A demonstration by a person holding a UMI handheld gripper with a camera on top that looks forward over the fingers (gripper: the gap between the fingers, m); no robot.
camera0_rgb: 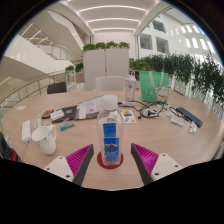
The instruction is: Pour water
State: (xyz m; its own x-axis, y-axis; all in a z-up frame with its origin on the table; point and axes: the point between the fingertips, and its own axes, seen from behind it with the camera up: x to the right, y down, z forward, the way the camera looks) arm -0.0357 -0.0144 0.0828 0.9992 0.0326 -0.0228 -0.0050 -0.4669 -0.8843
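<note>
Standing between the two fingers of the hand-held gripper (111, 160) is a clear plastic water bottle with a blue-and-red label (110, 140), upright on the pale wooden table (150, 135). Magenta pads (80, 158) on the inner faces of the fingers are angling in toward the bottle from either side, but a gap is showing on each side, so the jaws are spread and nothing is being grasped; the bottle is resting on the table by its own base. The white cap is sitting on top of the bottle.

Sitting to the left of the fingers, near them, is a white ceramic mug (44, 139), upright, apart from the bottle. Further left a small white box-like item (26, 130) is lying on the table, too small to identify. Beyond the bottle, white papers and small clutter (90, 108) are spreading across the middle of the table, and a dark flat object (57, 115) is lying left of them. Off to the right, beyond the fingers, a long dark device with cables (187, 118) is lying near the table edge.

Rising behind the table are a green see-through chair back (149, 87), white cabinets topped with green plants (106, 62), and a bright atrium with balconies.
</note>
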